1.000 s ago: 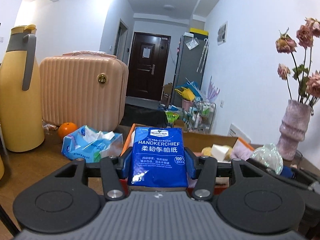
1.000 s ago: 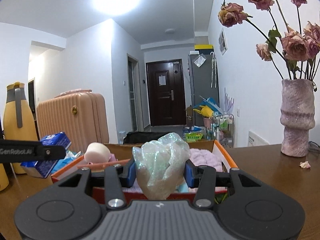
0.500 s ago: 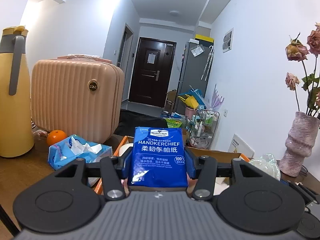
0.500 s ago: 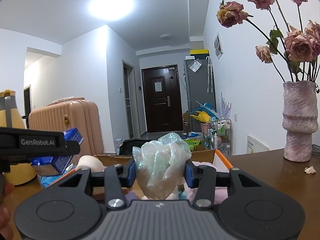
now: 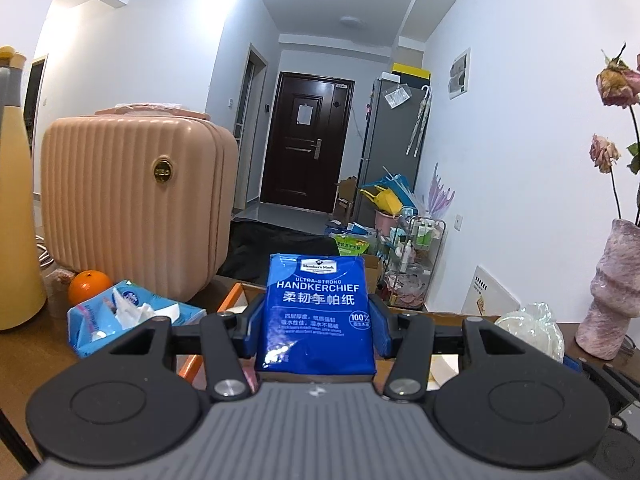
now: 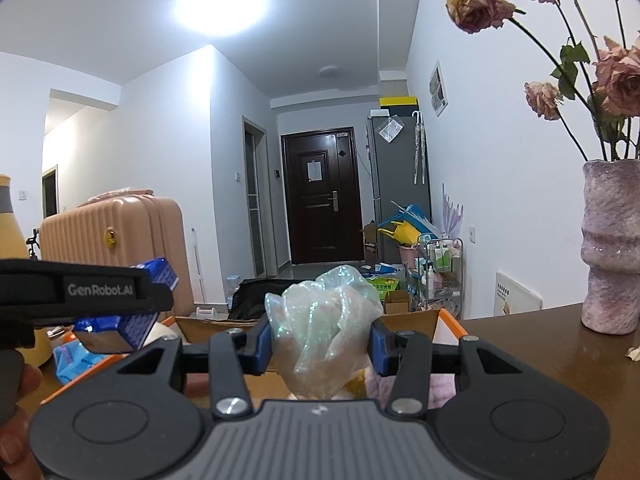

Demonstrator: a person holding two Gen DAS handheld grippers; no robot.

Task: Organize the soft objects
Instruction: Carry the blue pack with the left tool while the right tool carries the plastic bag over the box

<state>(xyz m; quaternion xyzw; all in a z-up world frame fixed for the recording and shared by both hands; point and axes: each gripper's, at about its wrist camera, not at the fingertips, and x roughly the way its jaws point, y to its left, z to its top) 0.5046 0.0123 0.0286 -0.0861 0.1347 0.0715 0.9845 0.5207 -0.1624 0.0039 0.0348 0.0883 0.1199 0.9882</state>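
While both packs hang above the box, lower each one level and let go only once it rests inside.
Left gripper (image 5: 316, 322): clamped on the blue handkerchief pack (image 5: 318, 312), upright between its pads.
Right gripper (image 6: 322, 346): closed on the iridescent crumpled wrap (image 6: 326, 320).
Cardboard box (image 6: 416, 316): just ahead of and below both tools.
Open tissue pack (image 5: 124, 320): left of the left tool.

Open air lies ahead of both loaded grippers above the cardboard box (image 5: 236, 300), whose orange-edged rim (image 6: 448, 316) stands just below them. Obstacles on the wooden table (image 6: 532, 344): to the left, the open tissue pack (image 5: 132, 320), orange (image 5: 89, 286), pink suitcase (image 5: 136, 200) and yellow flask (image 5: 16, 216); to the right, the pink vase (image 6: 610, 248) with overhanging dried roses (image 6: 480, 4).
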